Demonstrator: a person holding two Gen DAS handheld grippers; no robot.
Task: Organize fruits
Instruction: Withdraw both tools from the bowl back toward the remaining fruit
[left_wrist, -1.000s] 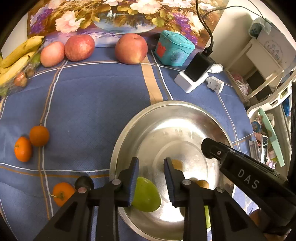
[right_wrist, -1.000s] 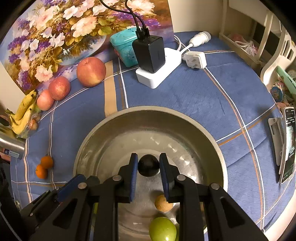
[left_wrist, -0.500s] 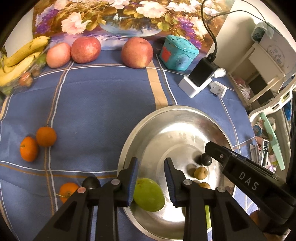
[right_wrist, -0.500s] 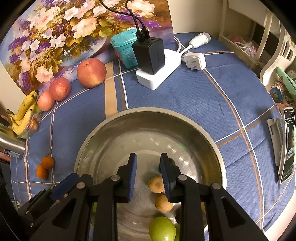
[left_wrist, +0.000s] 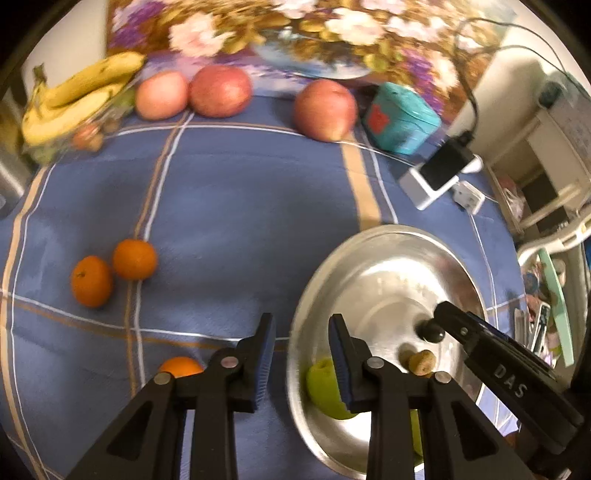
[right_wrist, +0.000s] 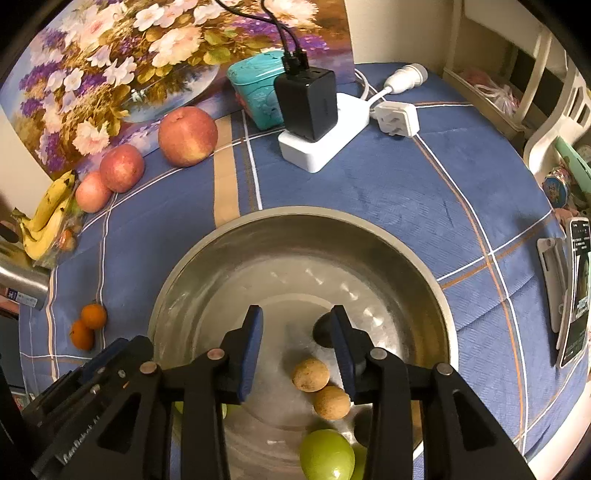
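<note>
My right gripper (right_wrist: 297, 325) hangs low inside the steel bowl (right_wrist: 295, 216). Its jaws are opening, with nothing between them. A dark round fruit (right_wrist: 320, 330) lies on the bowl's floor just outside the right finger. Two small brown fruits (right_wrist: 310, 374) and a green fruit (right_wrist: 327, 456) lie nearer me in the bowl. My left gripper (left_wrist: 302, 332) stands open and empty above the bowl's left rim (left_wrist: 295, 354). Three oranges (left_wrist: 135, 258) lie on the blue cloth to its left. Three apples (left_wrist: 220, 90) and bananas (left_wrist: 74, 99) sit at the back.
A teal tin (right_wrist: 255, 92) and a white power strip with a black charger (right_wrist: 314, 122) stand behind the bowl. Phones (right_wrist: 576, 288) lie near the table's right edge. A flower painting leans at the back, and a metal can (right_wrist: 22, 284) lies at the far left.
The right gripper has let go of the dark fruit, which now lies in the bowl, and its jaws have spread. The left gripper has shifted left, from over the bowl to its rim.
</note>
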